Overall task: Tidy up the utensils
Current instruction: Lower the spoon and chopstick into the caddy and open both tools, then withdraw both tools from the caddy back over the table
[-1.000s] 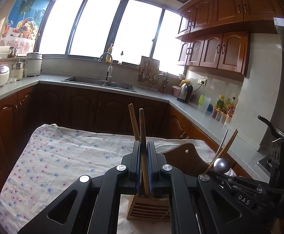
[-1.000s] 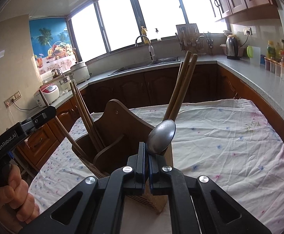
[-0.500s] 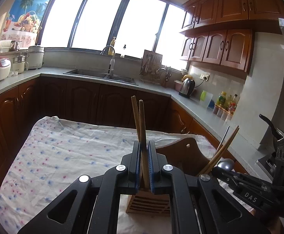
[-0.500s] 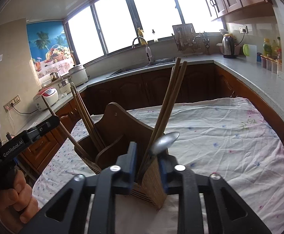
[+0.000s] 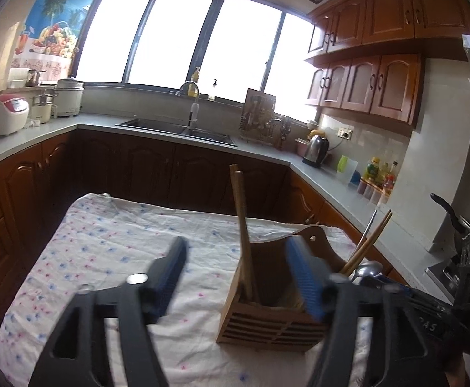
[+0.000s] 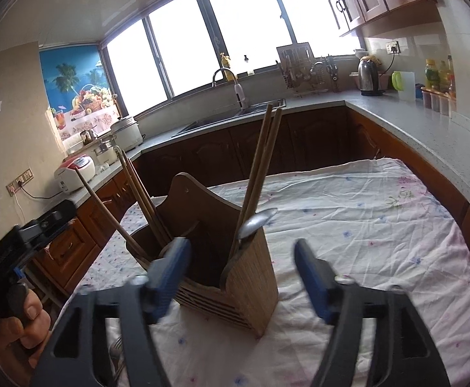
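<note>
A wooden utensil holder (image 5: pixel 267 319) (image 6: pixel 251 277) stands on the flowered cloth. In the left wrist view a pair of wooden chopsticks (image 5: pixel 242 225) stands in its near compartment, and more chopsticks (image 5: pixel 369 245) and a metal spoon (image 5: pixel 367 269) stand at its right. In the right wrist view the spoon (image 6: pixel 256 222) and a chopstick pair (image 6: pixel 260 174) lean in the near compartment; other chopsticks (image 6: pixel 138 193) lean at the left. My left gripper (image 5: pixel 235 274) is open and empty behind the holder. My right gripper (image 6: pixel 243 264) is open and empty, with the holder's near end between its jaws.
The table carries a white cloth (image 5: pixel 112 258) with small flowers. Dark wood cabinets and a grey counter (image 5: pixel 260 151) with a sink (image 5: pixel 177 129), kettle (image 5: pixel 315 150) and bottles run around the room. The hand holding the left gripper (image 6: pixel 12 329) is at the left of the right wrist view.
Both grippers have opened. The left one let go of the chopstick pair, which now stands in the holder. The right one let go of the spoon, which now leans in the holder.
</note>
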Tool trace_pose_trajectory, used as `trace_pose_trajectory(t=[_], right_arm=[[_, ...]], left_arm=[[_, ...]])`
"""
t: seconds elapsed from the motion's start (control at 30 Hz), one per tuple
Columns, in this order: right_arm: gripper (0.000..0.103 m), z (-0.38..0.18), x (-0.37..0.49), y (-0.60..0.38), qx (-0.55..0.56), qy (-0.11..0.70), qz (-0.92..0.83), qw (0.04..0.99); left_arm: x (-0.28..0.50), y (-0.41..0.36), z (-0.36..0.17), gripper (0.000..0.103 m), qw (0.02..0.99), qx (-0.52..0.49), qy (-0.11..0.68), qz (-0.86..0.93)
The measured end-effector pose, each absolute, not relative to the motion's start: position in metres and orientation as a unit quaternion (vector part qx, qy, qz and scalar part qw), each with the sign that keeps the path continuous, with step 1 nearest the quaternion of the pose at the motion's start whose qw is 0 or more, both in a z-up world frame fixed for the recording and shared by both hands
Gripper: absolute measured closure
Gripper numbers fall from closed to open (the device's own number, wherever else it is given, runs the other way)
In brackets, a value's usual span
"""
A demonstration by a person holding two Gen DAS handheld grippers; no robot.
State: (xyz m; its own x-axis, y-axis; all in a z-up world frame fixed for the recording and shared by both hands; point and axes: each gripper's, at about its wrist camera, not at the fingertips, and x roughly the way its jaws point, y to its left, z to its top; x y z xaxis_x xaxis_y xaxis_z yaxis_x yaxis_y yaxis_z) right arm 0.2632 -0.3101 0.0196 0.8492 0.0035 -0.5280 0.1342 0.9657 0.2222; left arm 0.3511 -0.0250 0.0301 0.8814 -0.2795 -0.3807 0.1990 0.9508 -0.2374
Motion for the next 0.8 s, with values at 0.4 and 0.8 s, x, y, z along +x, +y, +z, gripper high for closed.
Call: trace_pose_trajectory(t=[0.4,0.8], right_arm=[[0.013,0.027,0.221,-0.297,0.118,0.257,-0.028,0.959],[0.011,0.026,0.163,-0.269,0.133,0.245,-0.007,0.96]], left_arm=[[0.288,-0.008,0.034,0.006,0.968,-0.097,0.208,-0.1],[0.209,0.015,0.031,0.004,0.962,-0.108,0.234,-0.09]])
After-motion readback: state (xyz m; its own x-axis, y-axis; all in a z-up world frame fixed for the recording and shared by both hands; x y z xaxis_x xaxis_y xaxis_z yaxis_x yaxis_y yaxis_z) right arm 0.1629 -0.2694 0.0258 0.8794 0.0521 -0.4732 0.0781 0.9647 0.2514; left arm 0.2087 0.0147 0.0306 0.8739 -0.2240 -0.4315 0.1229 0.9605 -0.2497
